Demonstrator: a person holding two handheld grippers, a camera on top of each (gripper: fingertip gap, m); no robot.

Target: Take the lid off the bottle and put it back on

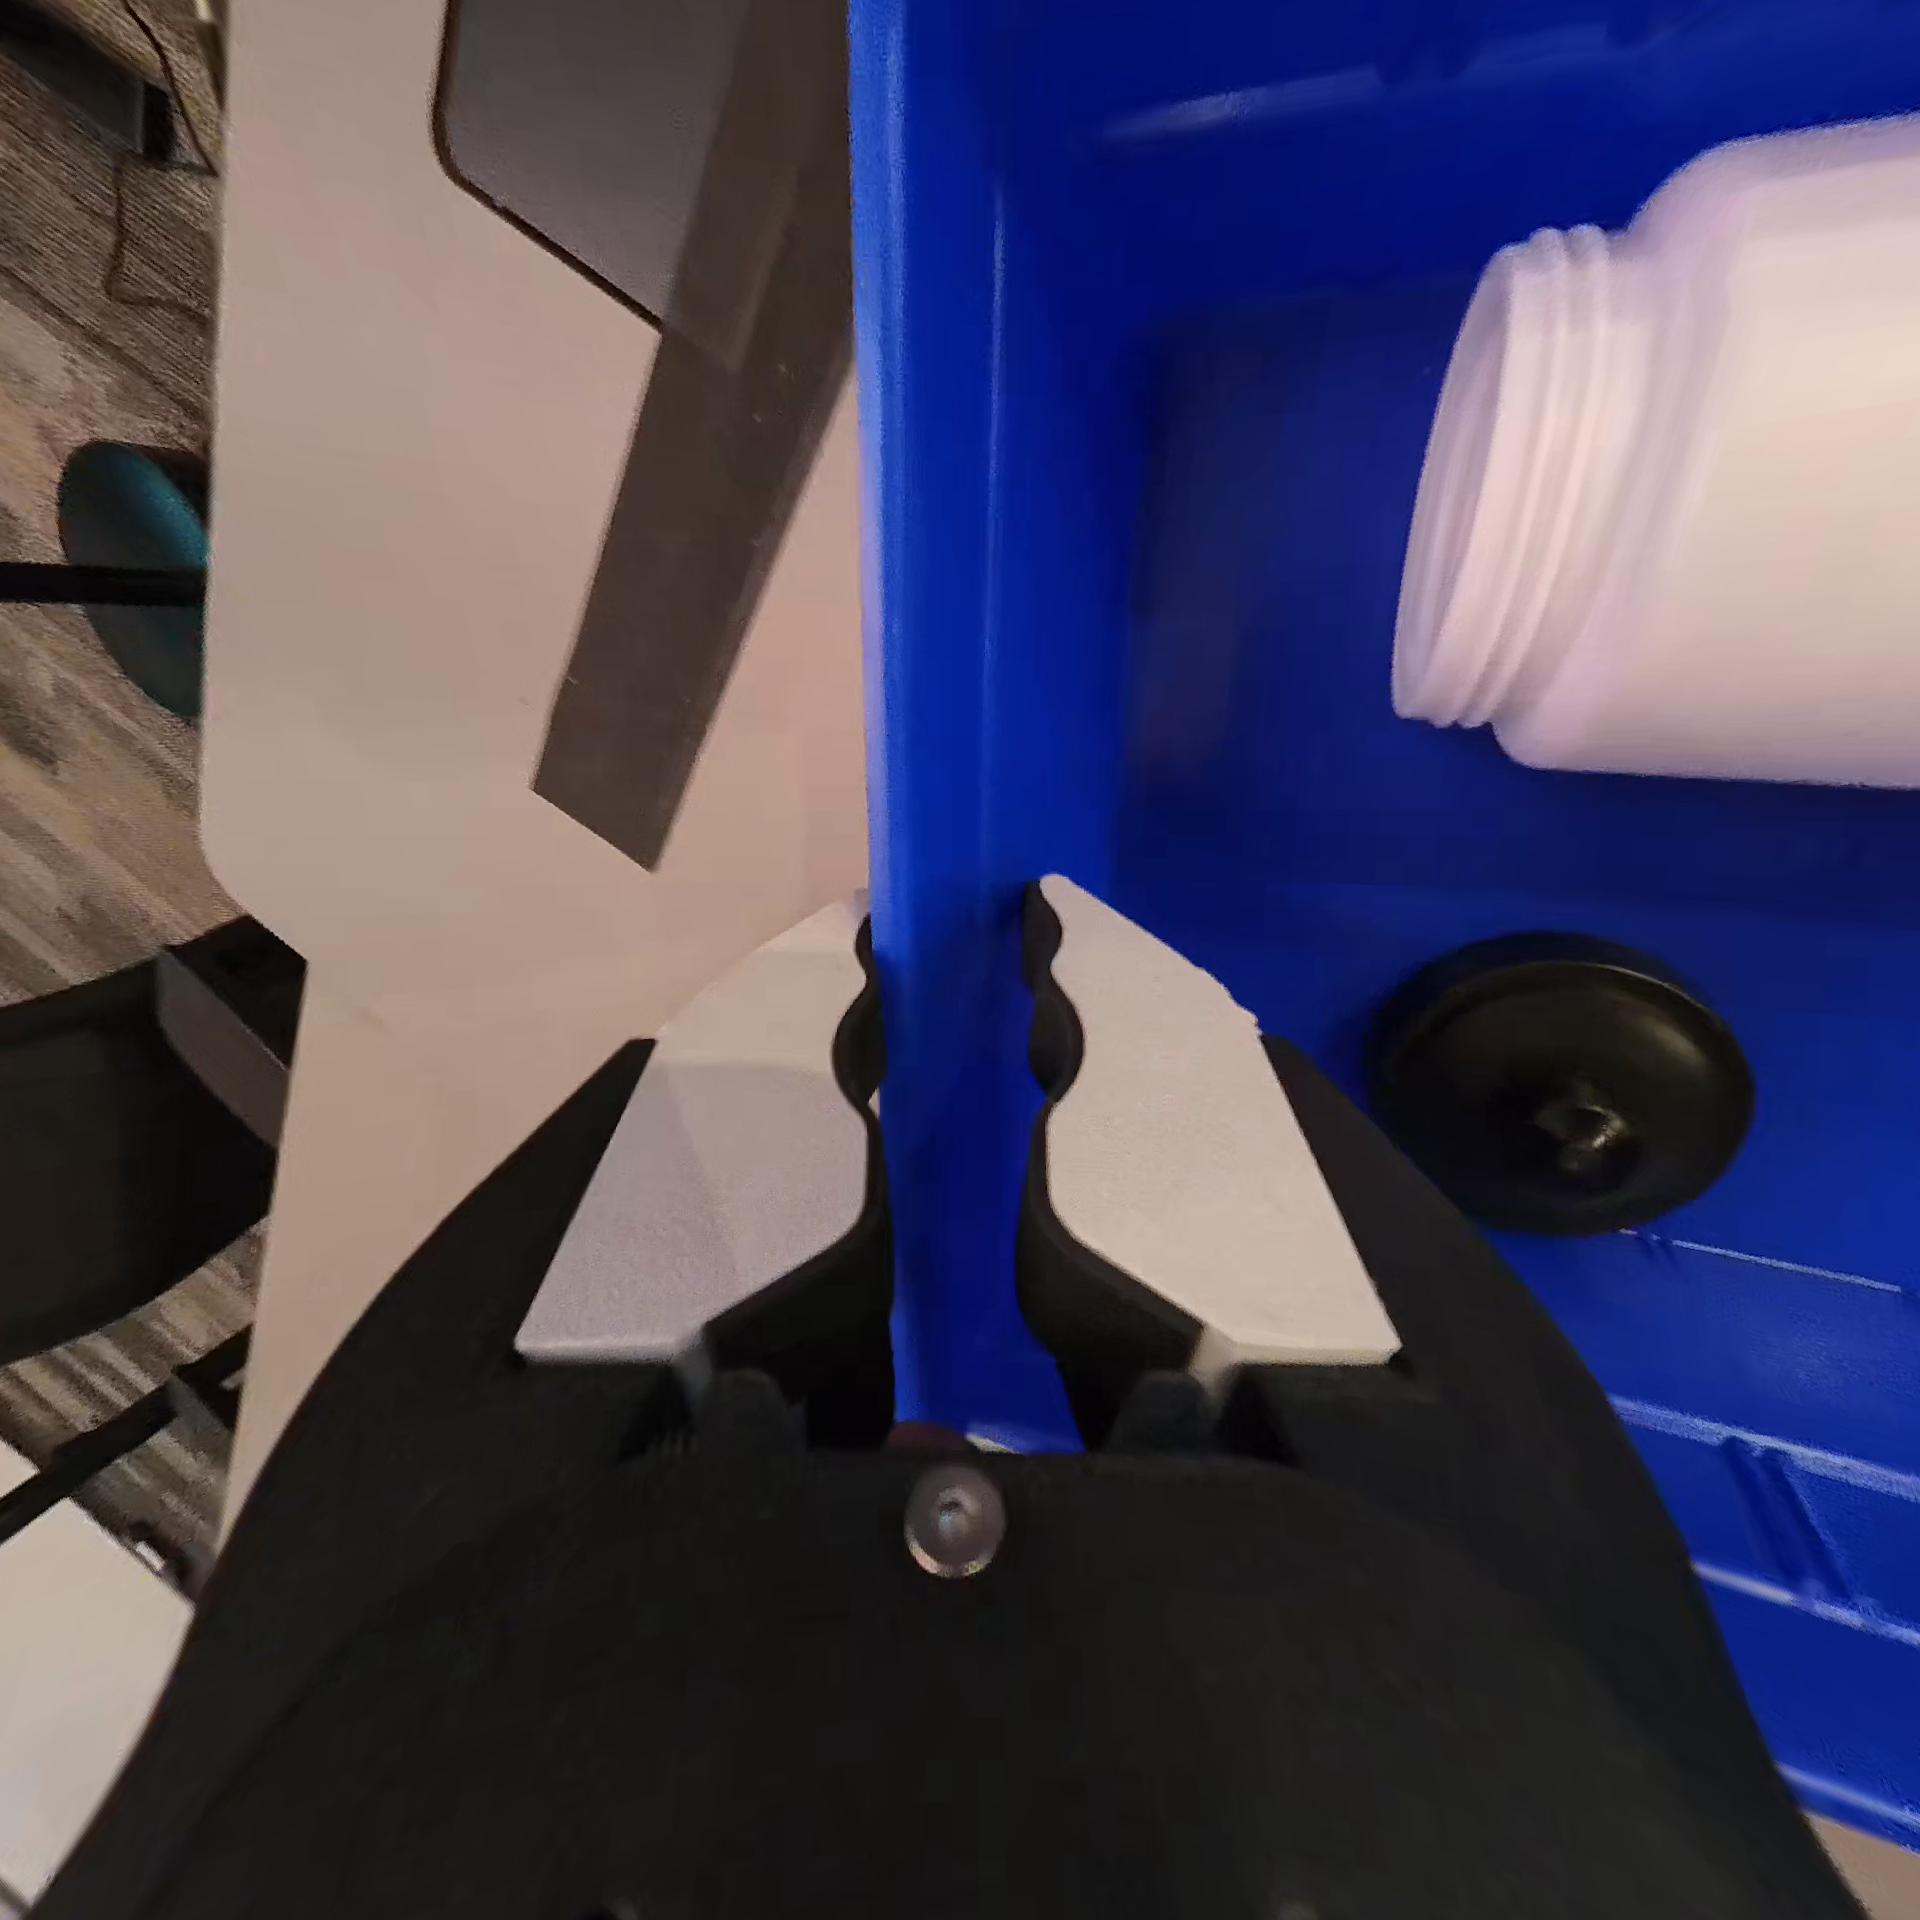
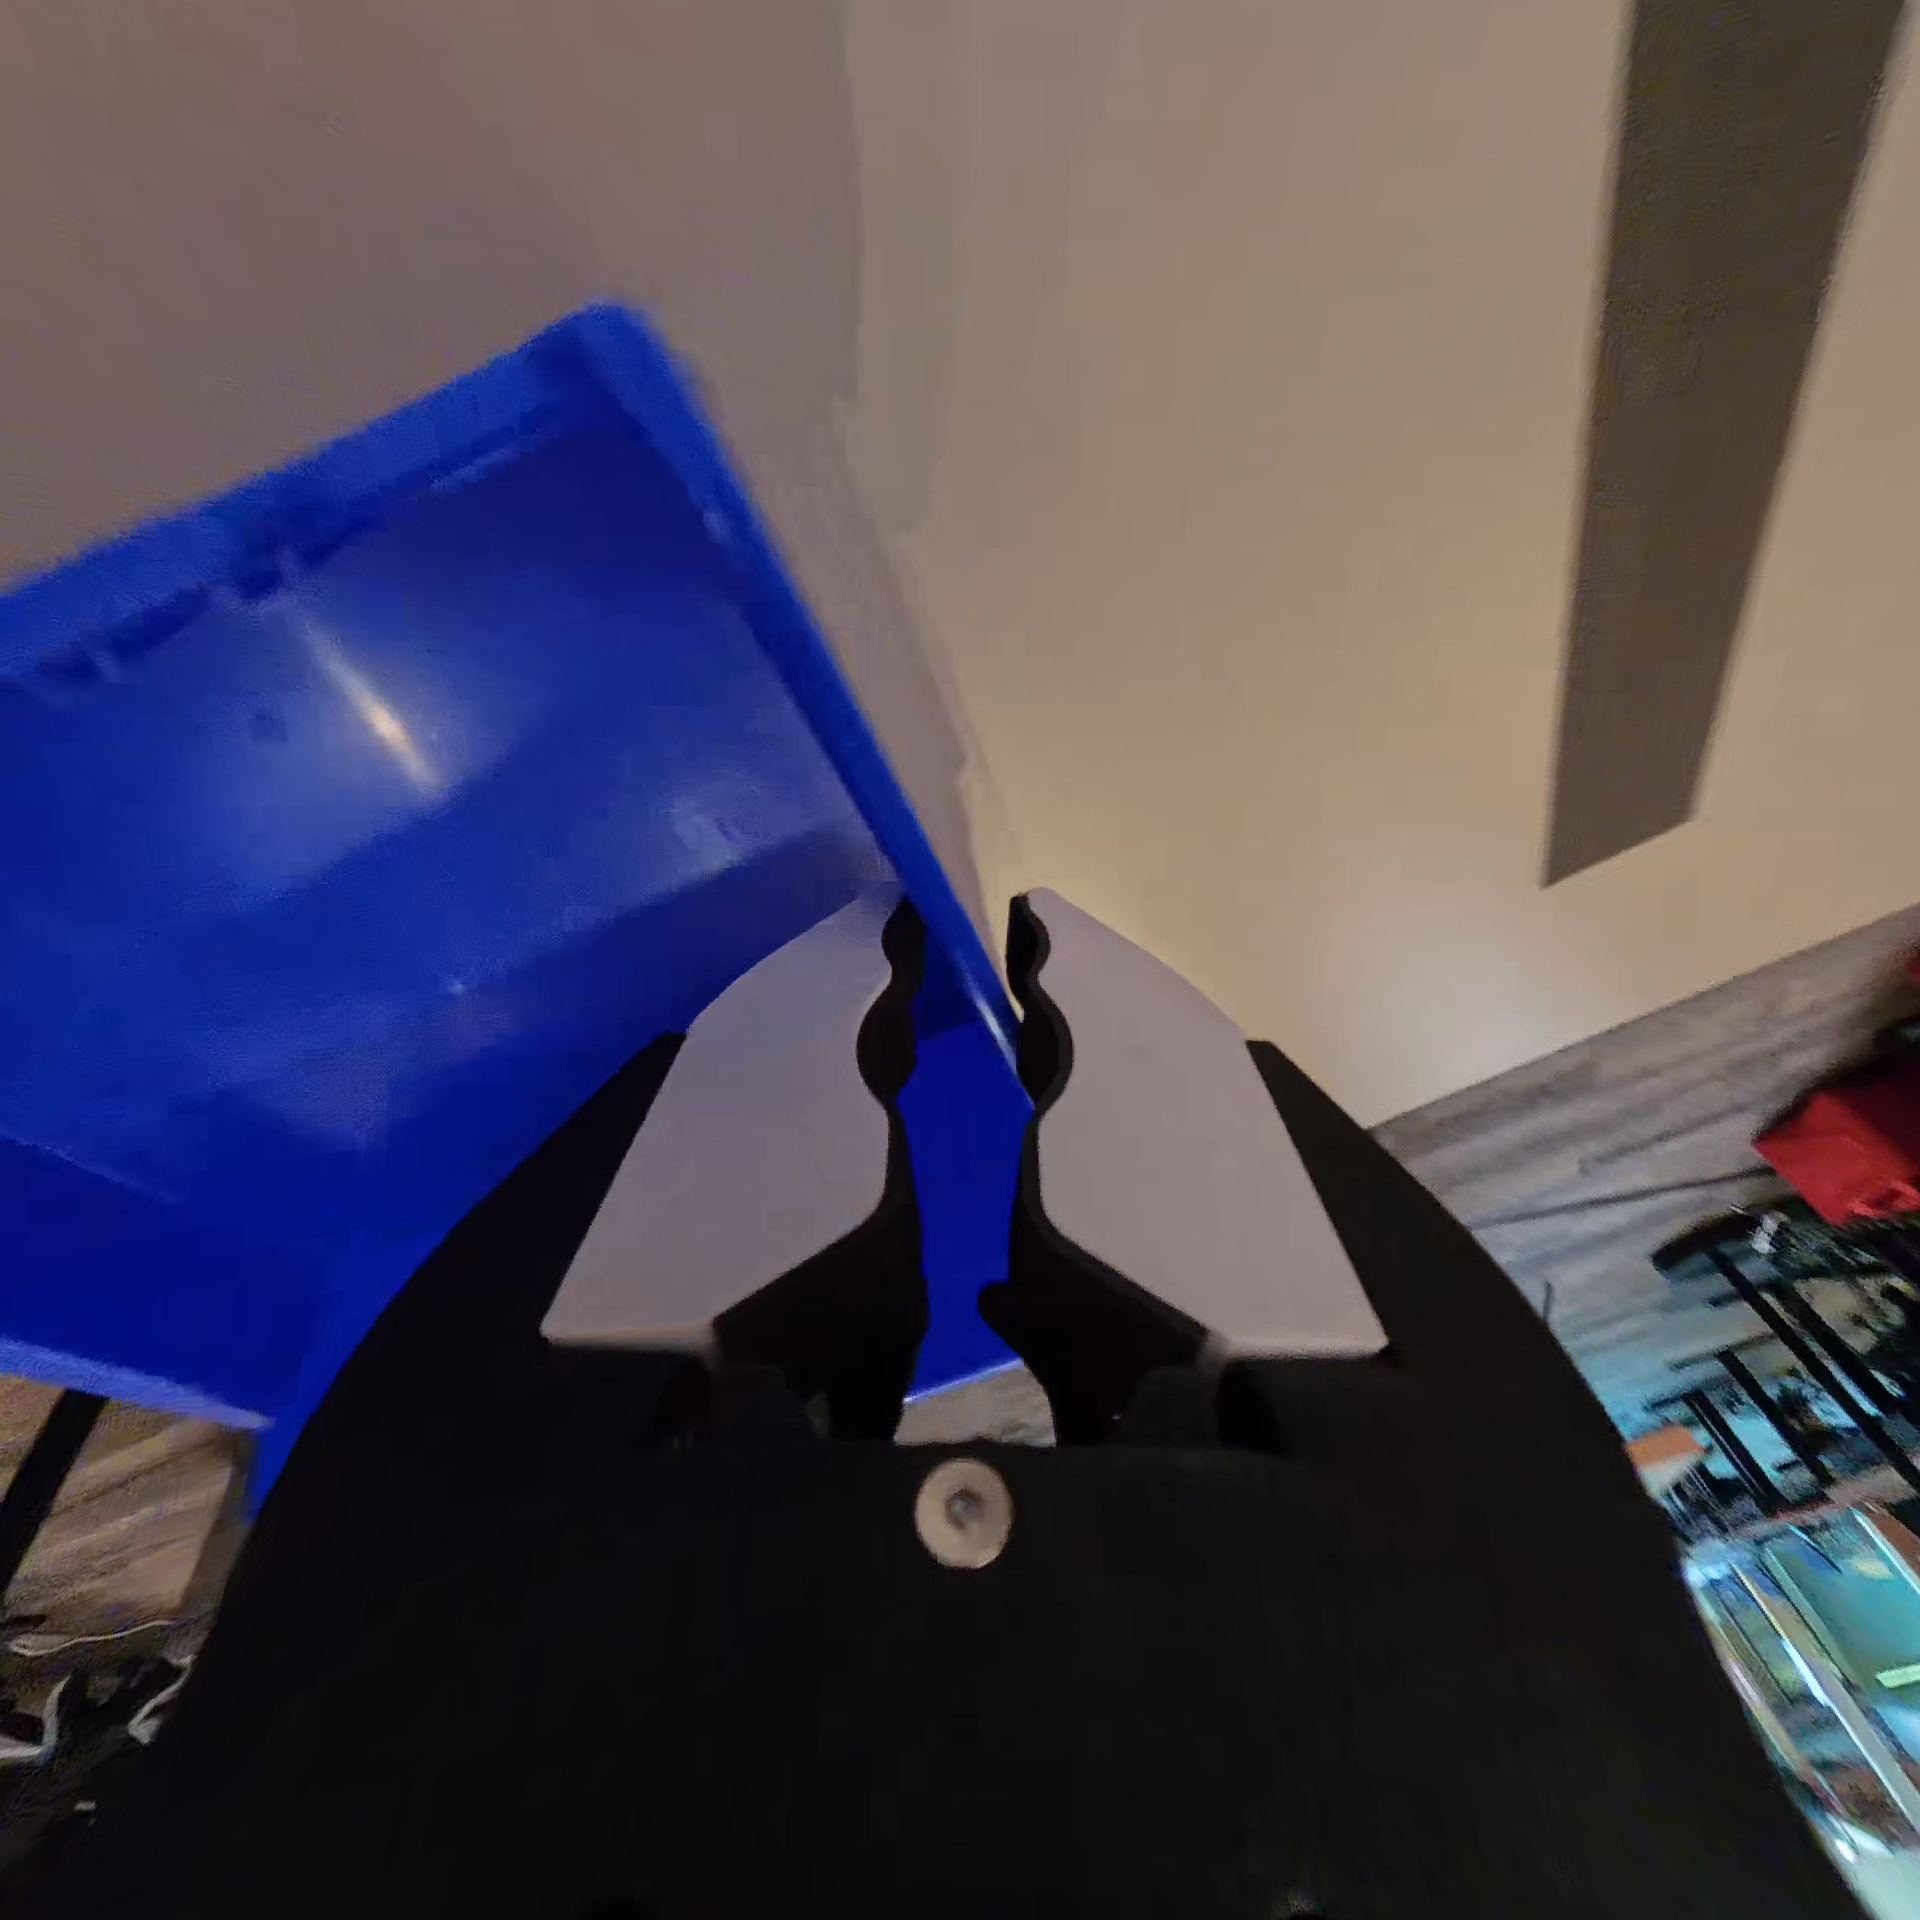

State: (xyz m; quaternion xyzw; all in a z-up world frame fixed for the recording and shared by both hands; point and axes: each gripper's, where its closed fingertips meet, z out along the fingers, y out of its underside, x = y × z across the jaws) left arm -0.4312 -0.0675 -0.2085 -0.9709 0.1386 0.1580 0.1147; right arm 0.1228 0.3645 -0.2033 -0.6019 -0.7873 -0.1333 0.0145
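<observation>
A white bottle [image 1: 1683, 499] with a bare threaded neck lies on its side inside a blue plastic bin [image 1: 1195, 727]. A black lid [image 1: 1564, 1086] lies apart from it in the bin, below the bottle in the left wrist view. My left gripper [image 1: 945, 925] is shut on the bin's left wall. My right gripper [image 2: 961, 925] is shut on the other side wall of the bin [image 2: 416, 810]. The bin looks tilted and the frames are blurred. In the right wrist view only the empty part of the bin shows; bottle and lid are hidden.
A white table top [image 1: 436, 520] with a grey panel [image 1: 686, 540] lies behind the bin. Patterned carpet [image 1: 94, 343] and a dark chair [image 1: 114, 1153] sit to the left. A red box [image 2: 1849, 1132] and cluttered shelving [image 2: 1787, 1403] show at the right.
</observation>
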